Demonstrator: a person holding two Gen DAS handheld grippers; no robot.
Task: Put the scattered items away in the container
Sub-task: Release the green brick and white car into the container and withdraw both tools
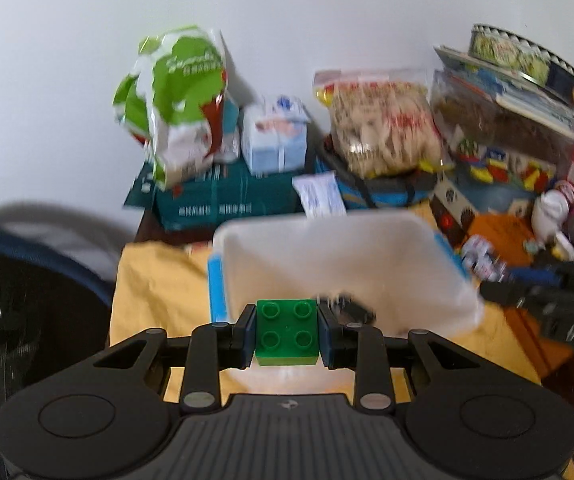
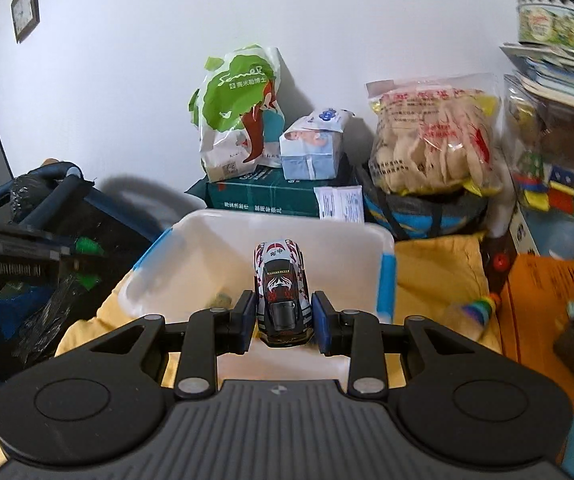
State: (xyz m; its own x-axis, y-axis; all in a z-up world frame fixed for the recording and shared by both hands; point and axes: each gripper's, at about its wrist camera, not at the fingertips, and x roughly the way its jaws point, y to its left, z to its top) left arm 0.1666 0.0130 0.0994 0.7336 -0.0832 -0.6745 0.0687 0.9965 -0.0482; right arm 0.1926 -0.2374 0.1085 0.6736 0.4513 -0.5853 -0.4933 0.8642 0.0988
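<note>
My left gripper is shut on a green four-stud brick, held in the air over the near rim of the white container with blue handles. A small dark item lies inside it. My right gripper is shut on a small white, red and black toy car, nose pointing away, above the same white container. The right gripper shows as a dark shape at the right edge of the left wrist view; the left gripper shows at the left edge of the right wrist view.
The container sits on a yellow cloth. Behind it against the white wall stand a green-and-white bag, a tissue pack on a dark green box, and a bag of crackers. Stacked boxes and toys crowd the right; a dark blue-framed cart stands left.
</note>
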